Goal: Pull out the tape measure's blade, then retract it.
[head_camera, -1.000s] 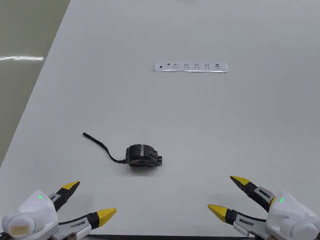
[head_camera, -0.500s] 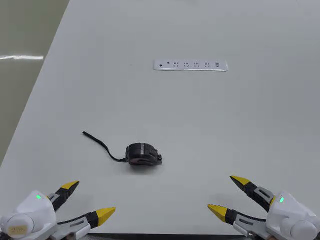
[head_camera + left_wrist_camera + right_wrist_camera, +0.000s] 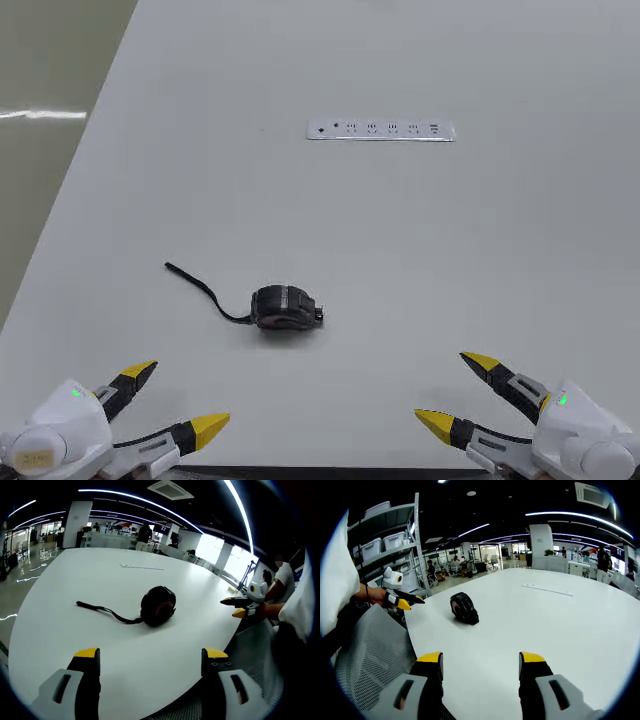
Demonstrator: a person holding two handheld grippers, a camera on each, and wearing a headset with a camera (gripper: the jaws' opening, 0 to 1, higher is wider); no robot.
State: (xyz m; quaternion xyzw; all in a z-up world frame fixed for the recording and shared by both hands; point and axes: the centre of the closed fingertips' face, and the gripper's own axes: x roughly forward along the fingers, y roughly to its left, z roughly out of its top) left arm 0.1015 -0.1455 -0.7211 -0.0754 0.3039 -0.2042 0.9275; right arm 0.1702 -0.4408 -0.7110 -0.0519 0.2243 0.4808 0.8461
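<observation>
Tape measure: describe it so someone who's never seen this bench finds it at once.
On the big white table, look nearer than the flat white power strip, left of centre. The tape measure is the small round black case with a thin black strap trailing to its left, the one dark thing on the tabletop.

An open-plan office, shown by a shelving rack [image 3: 395, 540] with bins [image 3: 375, 547] left of the right gripper [image 3: 481, 658] and people at desks [image 3: 431, 569] ahead
</observation>
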